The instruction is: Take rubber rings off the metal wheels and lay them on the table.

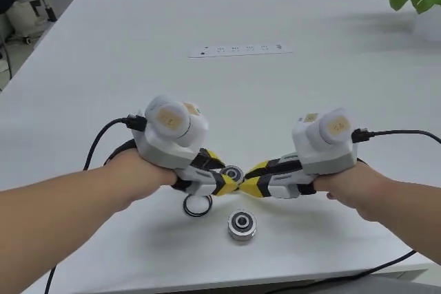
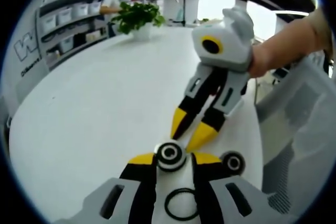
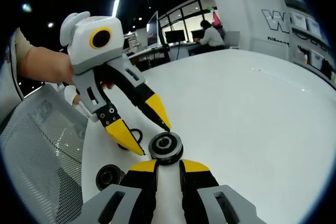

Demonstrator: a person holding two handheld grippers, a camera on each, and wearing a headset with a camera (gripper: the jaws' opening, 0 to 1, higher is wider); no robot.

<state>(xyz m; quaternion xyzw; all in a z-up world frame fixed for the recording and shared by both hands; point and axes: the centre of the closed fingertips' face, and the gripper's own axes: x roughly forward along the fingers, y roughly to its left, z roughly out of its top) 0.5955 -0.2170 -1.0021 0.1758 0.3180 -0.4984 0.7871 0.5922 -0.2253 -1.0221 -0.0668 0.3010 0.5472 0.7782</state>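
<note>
Just above the tabletop [image 1: 124, 74], left gripper [image 1: 222, 182] clamps a wheel [image 1: 232, 174], right gripper [image 1: 251, 184] with jaws nearly closed at its rim, grip unclear; one ring [image 1: 197, 205] lies below; next likely calls for peeling this wheel's ring.

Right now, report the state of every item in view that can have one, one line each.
Round metal wheel between the claws: lifted, gripped by left claw.
Left claw: shut on that wheel.
Right claw: tips at the wheel's rim; open or shut unclear.
Black rubber ring: loose, flat on white table.
Second metal wheel: lying flat on table, untouched.
</note>
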